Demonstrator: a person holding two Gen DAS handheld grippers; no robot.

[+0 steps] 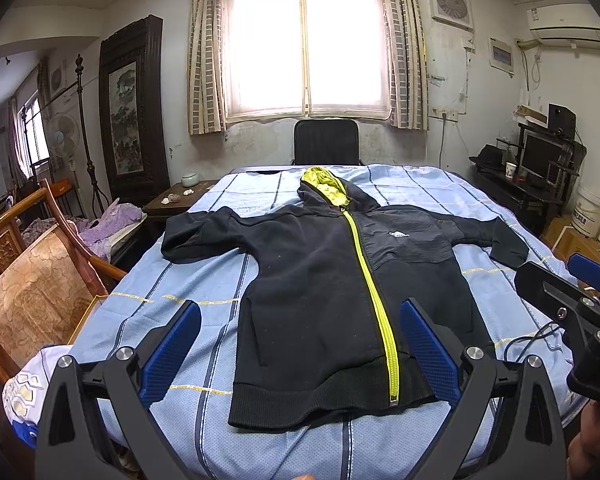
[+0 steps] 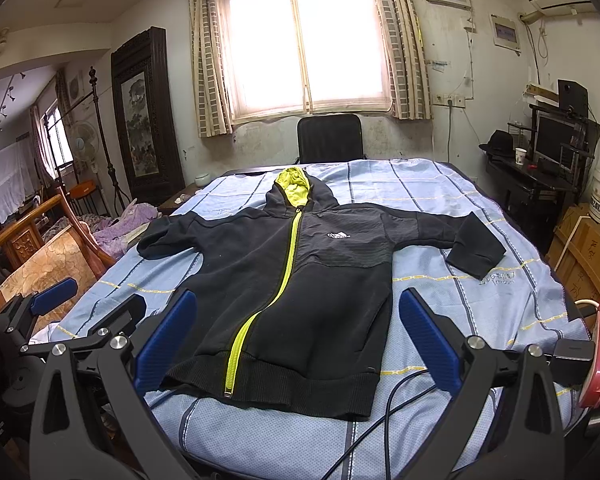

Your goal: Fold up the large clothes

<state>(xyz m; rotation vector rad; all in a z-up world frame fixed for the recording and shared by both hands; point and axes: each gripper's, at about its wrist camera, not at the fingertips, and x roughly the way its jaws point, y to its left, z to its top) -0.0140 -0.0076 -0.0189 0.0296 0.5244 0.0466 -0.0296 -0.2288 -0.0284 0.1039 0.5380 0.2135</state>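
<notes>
A black hooded jacket (image 1: 316, 280) (image 2: 300, 288) with a yellow-green zip and hood lining lies flat, front up, sleeves spread, on a table covered by a light blue striped cloth (image 1: 204, 280) (image 2: 480, 312). My left gripper (image 1: 300, 344) hovers open above the jacket's hem, nothing between its blue pads. My right gripper (image 2: 298, 340) also hangs open over the hem, empty. In the left wrist view the right gripper (image 1: 572, 280) shows at the right edge; in the right wrist view the left gripper (image 2: 80, 300) shows at the left edge.
A black chair (image 1: 326, 142) stands at the table's far end under the window. A wooden armchair (image 1: 40, 280) is to the left, a dark desk (image 2: 540, 176) with a monitor to the right. A black cable (image 2: 384, 420) crosses the near cloth. Cardboard boxes (image 2: 588, 256) sit at right.
</notes>
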